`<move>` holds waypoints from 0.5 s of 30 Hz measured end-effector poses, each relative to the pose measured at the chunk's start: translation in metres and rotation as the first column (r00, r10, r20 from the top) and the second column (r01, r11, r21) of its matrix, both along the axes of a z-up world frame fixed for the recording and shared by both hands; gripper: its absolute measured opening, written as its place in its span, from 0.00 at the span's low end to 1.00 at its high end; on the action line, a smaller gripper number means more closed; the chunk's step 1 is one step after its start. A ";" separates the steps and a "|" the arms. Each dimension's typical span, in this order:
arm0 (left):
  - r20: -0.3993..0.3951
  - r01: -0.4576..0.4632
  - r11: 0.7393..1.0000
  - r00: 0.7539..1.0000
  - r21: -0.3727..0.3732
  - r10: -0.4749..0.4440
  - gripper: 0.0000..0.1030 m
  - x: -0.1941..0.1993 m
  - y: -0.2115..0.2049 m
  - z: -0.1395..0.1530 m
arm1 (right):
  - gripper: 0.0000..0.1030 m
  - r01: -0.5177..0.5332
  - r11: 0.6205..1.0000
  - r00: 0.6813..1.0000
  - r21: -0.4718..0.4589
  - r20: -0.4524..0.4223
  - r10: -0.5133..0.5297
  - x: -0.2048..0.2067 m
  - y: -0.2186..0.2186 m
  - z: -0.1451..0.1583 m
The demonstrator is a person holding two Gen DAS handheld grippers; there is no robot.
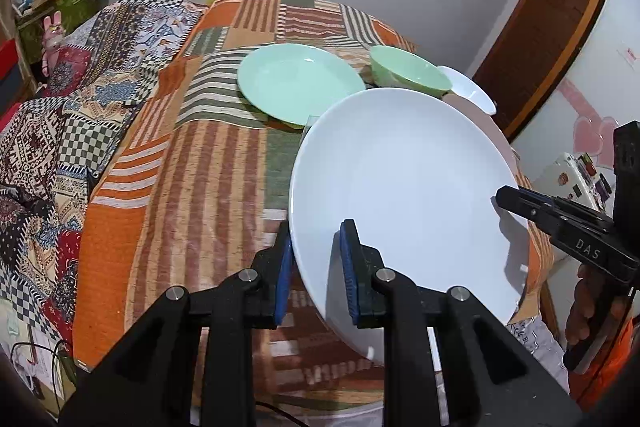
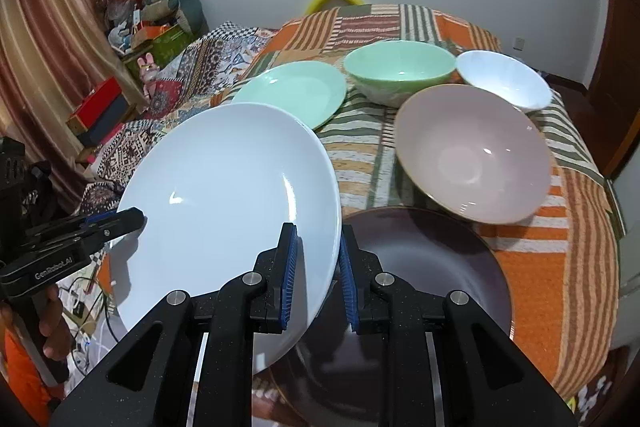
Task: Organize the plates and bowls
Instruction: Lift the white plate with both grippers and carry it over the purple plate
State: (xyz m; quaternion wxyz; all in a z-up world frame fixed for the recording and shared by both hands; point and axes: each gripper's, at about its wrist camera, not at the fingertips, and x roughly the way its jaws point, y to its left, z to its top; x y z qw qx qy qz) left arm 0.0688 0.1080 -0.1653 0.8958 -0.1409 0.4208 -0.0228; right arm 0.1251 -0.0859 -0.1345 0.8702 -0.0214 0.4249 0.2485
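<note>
Above the quilt-covered table (image 2: 560,247), the white plate (image 2: 224,187) hangs tilted between both tongs — the left tongs (image 1: 316,263) are clamped on one rim and the right tongs (image 2: 318,271) on the opposite rim, probably sharing the weight so it stays steady. Just beneath lies a dark plate (image 2: 432,267); the pink bowl (image 2: 476,151), green plate (image 2: 292,91), green bowl (image 2: 400,71) and white bowl (image 2: 504,79) wait beyond — unstacked. Past them stands a plain wall, with clutter to the left.
</note>
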 end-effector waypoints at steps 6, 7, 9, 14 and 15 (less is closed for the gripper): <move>-0.012 0.045 0.999 0.999 0.012 -0.045 0.20 0.003 -0.023 0.002 | 0.20 0.040 0.999 0.999 0.007 0.002 -0.040 -0.005 -0.022 0.001; -0.015 0.052 0.999 0.999 0.013 -0.051 0.20 0.003 -0.026 0.002 | 0.20 0.046 0.999 0.999 0.008 0.000 -0.046 -0.006 -0.026 0.001; -0.022 0.065 0.998 0.998 0.016 -0.065 0.20 0.005 -0.034 0.002 | 0.20 0.058 0.998 0.998 0.007 -0.004 -0.058 -0.008 -0.031 0.000; -0.041 0.095 0.995 0.995 0.023 -0.094 0.20 0.007 -0.051 -0.001 | 0.20 0.088 0.996 0.996 0.002 -0.019 -0.088 -0.015 -0.046 -0.006; -0.045 0.102 0.995 0.994 0.024 -0.101 0.20 0.008 -0.055 -0.002 | 0.20 0.093 0.996 0.995 0.002 -0.023 -0.093 -0.017 -0.049 -0.007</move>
